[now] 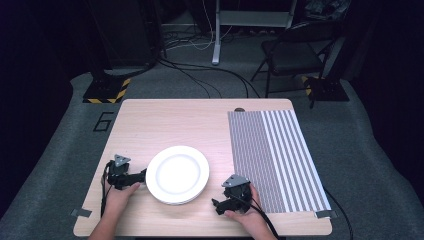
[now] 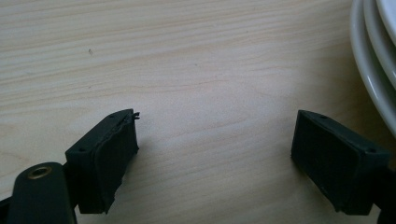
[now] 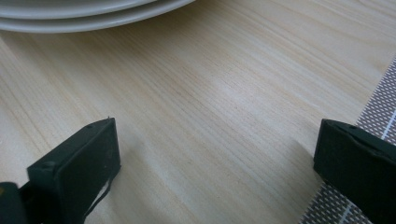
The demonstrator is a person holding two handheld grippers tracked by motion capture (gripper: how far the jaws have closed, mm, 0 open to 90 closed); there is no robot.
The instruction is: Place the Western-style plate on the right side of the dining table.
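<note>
Lit from overhead: bright on the wooden table [image 1: 165,120], with soft glare on the stacked white plates [image 1: 177,174]. Dark and murky beyond the floor mat. Slightly soft and low in detail from above. Close up, sharp wood grain, blurred black jaws, faint shadows beneath them.

A striped mat [image 1: 275,157] is laid flat on the right part of a wooden table [image 1: 170,120], its near corner held by tape [image 1: 324,214]. Beyond the table, on grey floor, a folding chair [image 1: 295,50] is seen at far right, cables [image 1: 200,75] at centre, and a hazard-striped base [image 1: 106,91] at far left.
</note>
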